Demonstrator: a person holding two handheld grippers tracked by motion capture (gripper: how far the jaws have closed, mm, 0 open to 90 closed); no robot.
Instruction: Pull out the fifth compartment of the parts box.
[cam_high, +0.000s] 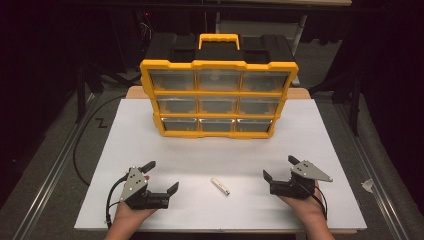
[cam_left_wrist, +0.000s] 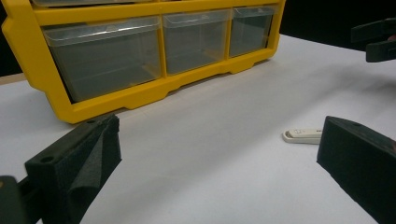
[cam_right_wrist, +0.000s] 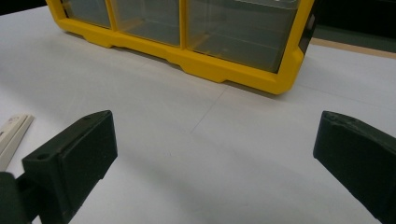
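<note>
A yellow and black drawer organizer (cam_high: 218, 95) with clear plastic drawers stands upright at the back of the white table (cam_high: 150, 150); its bottom row shows in the left gripper view (cam_left_wrist: 140, 60) and the right gripper view (cam_right_wrist: 196, 42). A small white stick-shaped object (cam_high: 220, 186) lies flat near the front middle, also seen as a white stick (cam_left_wrist: 302, 136) and at the left edge (cam_right_wrist: 11, 135). My left gripper (cam_high: 161, 176) rests open at the front left. My right gripper (cam_high: 279, 167) rests open at the front right. Nothing is between either pair of jaws.
Dark floor and metal rails (cam_high: 45, 185) flank the table. A cable (cam_high: 80, 150) loops off the left side. A wooden board edge (cam_high: 135, 92) shows behind the organizer. The other gripper's jaws (cam_left_wrist: 376, 39) appear at the far right of the left gripper view.
</note>
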